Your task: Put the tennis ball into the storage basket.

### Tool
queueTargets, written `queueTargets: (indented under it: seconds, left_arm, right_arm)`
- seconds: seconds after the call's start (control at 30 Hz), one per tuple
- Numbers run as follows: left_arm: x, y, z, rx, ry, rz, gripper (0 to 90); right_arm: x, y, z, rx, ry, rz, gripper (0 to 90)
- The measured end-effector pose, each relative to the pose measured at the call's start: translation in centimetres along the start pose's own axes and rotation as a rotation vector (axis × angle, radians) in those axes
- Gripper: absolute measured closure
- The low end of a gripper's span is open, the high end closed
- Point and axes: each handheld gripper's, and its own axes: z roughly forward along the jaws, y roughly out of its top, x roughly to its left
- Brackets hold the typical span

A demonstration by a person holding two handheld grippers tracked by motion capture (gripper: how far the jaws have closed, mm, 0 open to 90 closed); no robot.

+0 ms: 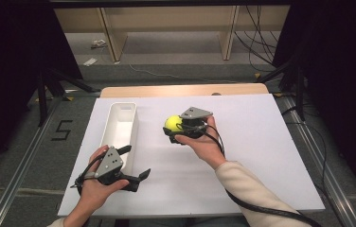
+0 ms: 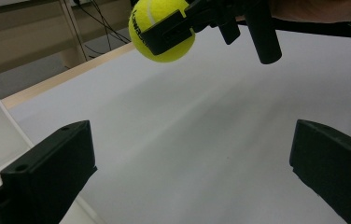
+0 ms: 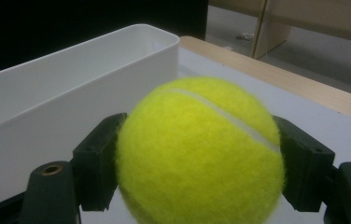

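right gripper (image 1: 175,126) clamping tennis ball (image 1: 173,123), left gripper (image 1: 137,162) wide

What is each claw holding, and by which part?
The right claw grips the tennis ball by its opposite sides; the left claw stands open, holding nothing.

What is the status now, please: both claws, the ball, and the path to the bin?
Right claw shut on tennis ball, held above the table. Left claw open, empty, beside white bin. Nothing between ball and bin.
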Motion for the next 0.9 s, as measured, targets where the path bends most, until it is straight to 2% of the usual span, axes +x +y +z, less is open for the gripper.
queueTargets:
  seconds: [0.9]
  left_arm:
    - [-0.04,-0.01,0.0,0.002,0.001,-0.002,0.0]
  right_arm:
    - [0.6,0.15,0.4,0.002,0.014,0.001,27.0]
